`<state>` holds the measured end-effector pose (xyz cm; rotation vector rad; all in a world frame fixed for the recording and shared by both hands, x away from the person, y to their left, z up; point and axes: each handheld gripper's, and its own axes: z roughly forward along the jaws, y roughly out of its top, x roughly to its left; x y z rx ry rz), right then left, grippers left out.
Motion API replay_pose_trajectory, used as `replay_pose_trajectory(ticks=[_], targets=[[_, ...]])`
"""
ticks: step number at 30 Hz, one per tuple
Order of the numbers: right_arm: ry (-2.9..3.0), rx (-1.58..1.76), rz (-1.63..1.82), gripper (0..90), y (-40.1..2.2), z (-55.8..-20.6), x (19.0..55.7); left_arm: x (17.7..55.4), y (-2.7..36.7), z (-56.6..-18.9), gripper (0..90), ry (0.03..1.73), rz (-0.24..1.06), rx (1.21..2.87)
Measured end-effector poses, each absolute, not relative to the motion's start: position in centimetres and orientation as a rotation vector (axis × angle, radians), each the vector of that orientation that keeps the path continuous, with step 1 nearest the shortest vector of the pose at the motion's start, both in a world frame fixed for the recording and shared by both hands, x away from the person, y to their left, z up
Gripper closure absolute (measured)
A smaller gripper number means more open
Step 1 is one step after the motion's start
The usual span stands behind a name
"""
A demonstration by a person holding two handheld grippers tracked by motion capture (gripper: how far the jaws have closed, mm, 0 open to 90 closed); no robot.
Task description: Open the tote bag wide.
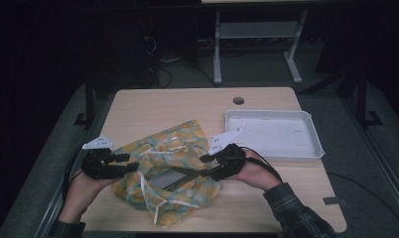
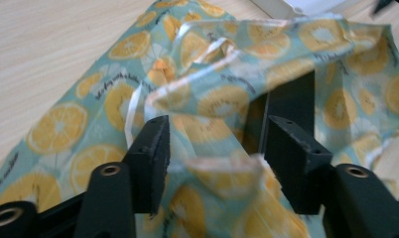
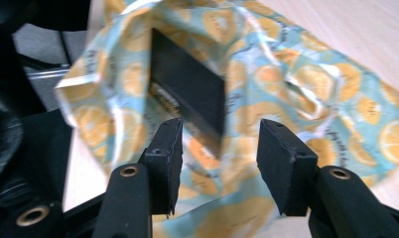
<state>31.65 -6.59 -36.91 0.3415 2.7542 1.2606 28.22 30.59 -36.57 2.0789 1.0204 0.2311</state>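
Both tools are reaching into the lower middle of the high view: the left tool [image 1: 119, 164] is coming in from the lower left and the right tool [image 1: 211, 166] from the right, each held in a hand. Between them a crumpled cloth bag [image 1: 164, 148] printed with orange slices on pale blue is lying on the wooden worktop [image 1: 153, 104], with white drawstrings trailing across it. In the left gripper view the left tool [image 2: 216, 144] is showing its jaws standing apart, with a fold of the bag [image 2: 222, 99] lying between them. In the right gripper view the right tool [image 3: 221, 148] is likewise spread apart over the bag [image 3: 287, 74], where a dark flat object [image 3: 187, 89] is sitting inside the cloth's opening. A white tray [image 1: 306, 144] is resting at the right of the worktop, just beyond the right hand [image 1: 254, 171].
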Motion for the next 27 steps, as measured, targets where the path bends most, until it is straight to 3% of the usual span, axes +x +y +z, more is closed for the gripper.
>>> replay_pose_trajectory(ticks=[9, 13, 16, 19, 22, 27], targets=[[2.771, 0.302, 1.124, 49.9, -4.8, -38.5, 32.9, 24.8, 30.1, -37.3, 35.7, 1.008, 0.194, 2.08], [2.788, 0.302, 1.085, 60.2, -4.5, -39.2, 33.1, 24.3, 29.9, -38.0, 37.2, 1.014, 0.187, 2.099], [2.809, 0.323, 1.065, 73.0, -4.6, -39.7, 33.5, 24.2, 29.9, -38.3, 47.8, 1.002, 0.178, 2.115], [2.83, 0.335, 1.065, 83.4, -4.7, -40.0, 33.8, 24.2, 29.9, -38.4, 67.6, 0.989, 0.173, 2.146], [2.834, 0.342, 1.061, 87.7, -4.7, -40.2, 34.0, 24.0, 29.9, -38.4, 86.6, 0.965, 0.158, 2.151], [2.813, 0.363, 1.063, 88.5, -4.9, -39.9, 34.2, 23.5, 30.2, -38.0, 89.8, 0.954, 0.159, 2.162]])
